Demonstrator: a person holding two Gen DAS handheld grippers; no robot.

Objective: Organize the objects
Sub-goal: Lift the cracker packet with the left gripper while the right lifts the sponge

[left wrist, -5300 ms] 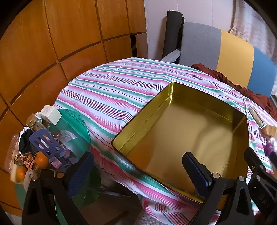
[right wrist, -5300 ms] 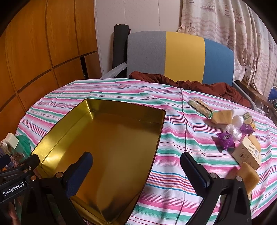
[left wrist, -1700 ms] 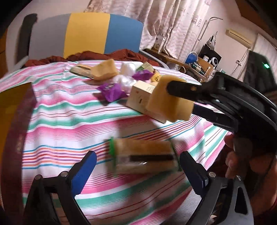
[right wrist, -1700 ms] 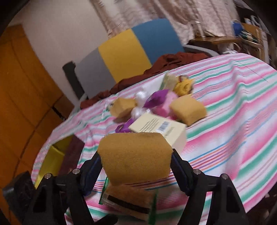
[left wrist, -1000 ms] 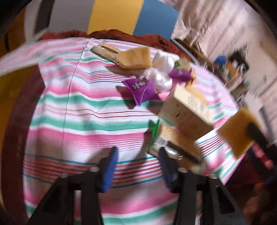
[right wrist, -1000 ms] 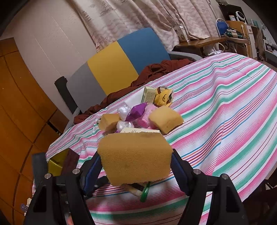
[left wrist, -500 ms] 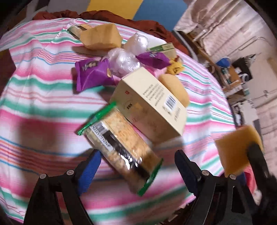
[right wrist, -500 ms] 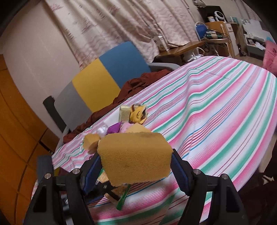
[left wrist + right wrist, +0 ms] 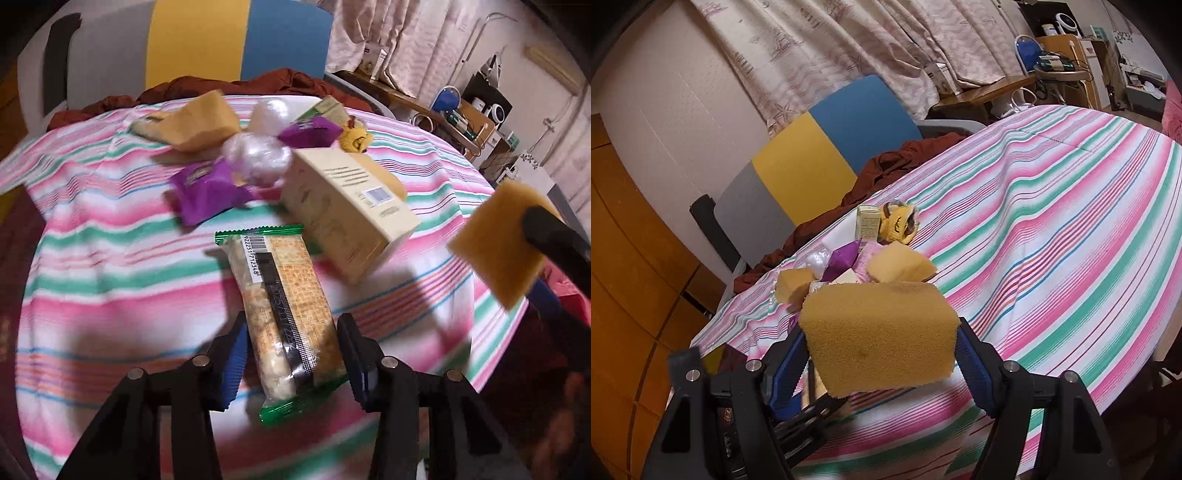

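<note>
the left gripper (image 9: 291, 350) points down at the striped tablecloth (image 9: 110, 258), and its jaws are closing around the near end of a green-edged cracker packet (image 9: 282, 306). the packet lies between the blue pads; whether the pads already press on it cannot be told. the packet's far end points toward 12 o'clock, and a cream carton (image 9: 347, 214) lies just beside it at 1 o'clock. a purple wrapper (image 9: 207, 192) lies at 11 o'clock from the packet. the right gripper (image 9: 879, 350) is clamped on a yellow sponge (image 9: 879, 339), both pads against its sides, holding it above the table edge. in the left wrist view this sponge (image 9: 498, 240) appears at 3 o'clock, well apart from the packet.
</note>
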